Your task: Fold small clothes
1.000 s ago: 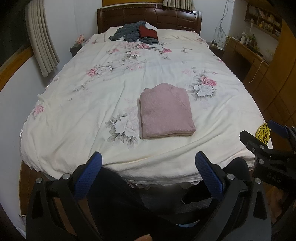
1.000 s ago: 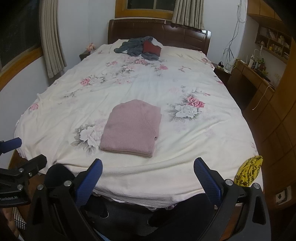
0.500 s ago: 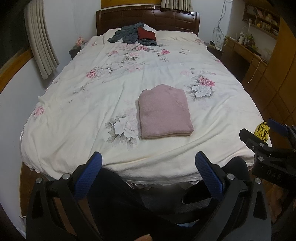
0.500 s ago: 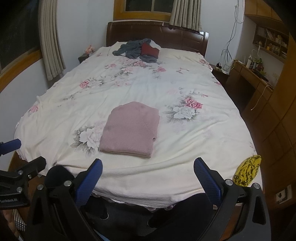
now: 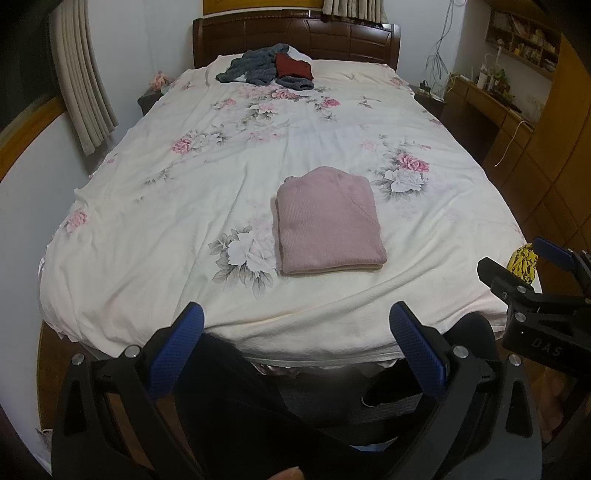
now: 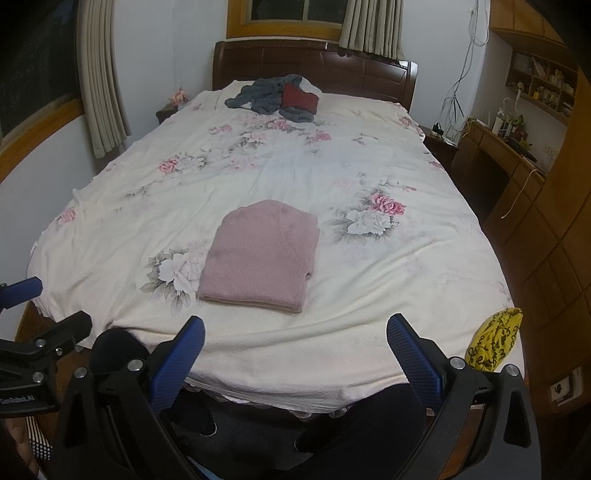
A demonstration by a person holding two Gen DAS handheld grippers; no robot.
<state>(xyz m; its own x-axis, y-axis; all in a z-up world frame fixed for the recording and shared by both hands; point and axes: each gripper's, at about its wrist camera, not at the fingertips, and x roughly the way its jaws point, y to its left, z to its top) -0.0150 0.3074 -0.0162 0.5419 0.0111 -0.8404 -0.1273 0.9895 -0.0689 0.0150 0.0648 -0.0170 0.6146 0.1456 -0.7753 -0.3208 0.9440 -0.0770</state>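
Both cameras now sit slightly farther back from the bed [image 5: 155, 206], with the right one tilted a little upward. In the left wrist view the folded pink sweater [image 5: 328, 221] appears a touch higher and smaller in the frame than a second ago. In the right wrist view the window [image 6: 291, 11] above the headboard [image 6: 314, 70] shows more, and the sweater [image 6: 260, 254] sits lower.

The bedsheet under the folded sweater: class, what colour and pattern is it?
The bedsheet is cream with pink and white flowers, clearest in the right wrist view.
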